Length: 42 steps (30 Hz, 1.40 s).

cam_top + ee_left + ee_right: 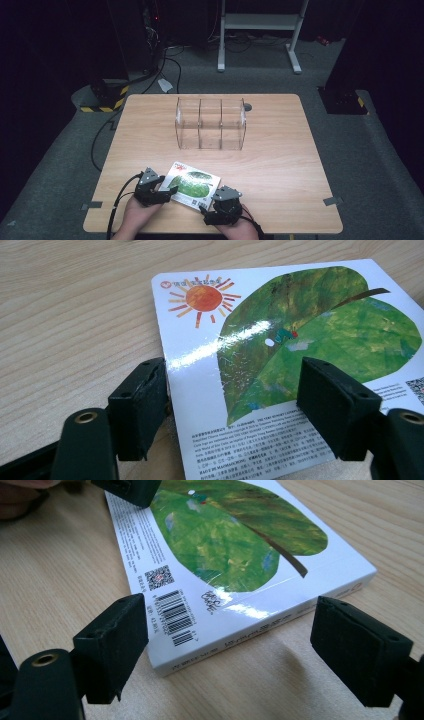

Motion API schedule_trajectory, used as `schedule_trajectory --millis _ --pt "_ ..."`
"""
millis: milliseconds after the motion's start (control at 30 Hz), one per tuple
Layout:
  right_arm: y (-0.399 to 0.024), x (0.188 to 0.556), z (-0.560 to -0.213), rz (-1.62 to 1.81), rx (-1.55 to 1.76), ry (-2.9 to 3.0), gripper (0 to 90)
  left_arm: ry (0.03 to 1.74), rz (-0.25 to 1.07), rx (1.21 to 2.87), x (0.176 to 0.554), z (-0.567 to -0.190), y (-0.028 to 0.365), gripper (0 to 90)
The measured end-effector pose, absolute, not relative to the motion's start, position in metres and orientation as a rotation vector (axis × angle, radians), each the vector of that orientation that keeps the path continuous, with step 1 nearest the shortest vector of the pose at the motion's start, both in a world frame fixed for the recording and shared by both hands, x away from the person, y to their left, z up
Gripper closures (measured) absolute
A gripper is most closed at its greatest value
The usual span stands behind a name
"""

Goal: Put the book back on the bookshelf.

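Count, from the high view:
- 1 wooden table (280,150).
- 1 book (192,184) flat at the near edge, back cover up: 1 green leaf, 1 orange sun (202,298), 1 barcode (175,615), 1 QR code (159,577).
- 1 clear organiser box (210,123) at far centre, 3 compartments side by side.
- 2 handheld grippers: left gripper (161,190), right gripper (216,201), 2 black jaws each, 1 grey plate on top of each, 1 cable each.
- 2 hands, one per gripper.
- 1 small dark round thing on the table just right of the box, too small to identify.
- 1 white metal stand (260,22) on the floor, far side.
- 2 yellow-and-black striped floor markers, far left and far right.
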State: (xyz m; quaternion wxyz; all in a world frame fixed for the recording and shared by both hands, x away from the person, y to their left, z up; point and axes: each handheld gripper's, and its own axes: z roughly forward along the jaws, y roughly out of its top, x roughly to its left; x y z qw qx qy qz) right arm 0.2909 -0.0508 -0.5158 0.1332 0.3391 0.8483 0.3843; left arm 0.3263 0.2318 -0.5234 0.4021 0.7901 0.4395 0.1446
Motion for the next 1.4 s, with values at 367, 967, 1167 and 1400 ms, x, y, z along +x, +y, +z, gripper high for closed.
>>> schedule_trajectory --millis 367,967,1167,1400 --pt "-0.0458 0.2885 -0.5202 1.060 0.969 2.491 14.4 1.106 0.360 2.002 0.3262 -0.5233 0.2319 28.3" --pt "-0.0507 0.2928 -0.5220 1.056 0.972 2.492 12.9 1.108 0.357 1.999 0.3255 -0.5234 0.2308 28.2" --pt "-0.0522 0.2935 -0.5221 1.055 0.986 2.484 12.9 1.106 0.355 2.001 0.3254 -0.5233 0.2307 28.3" --pt "-0.0555 0.2954 -0.5221 1.054 0.997 2.473 13.0 1.098 0.354 2.006 0.3253 -0.5233 0.2302 28.3"
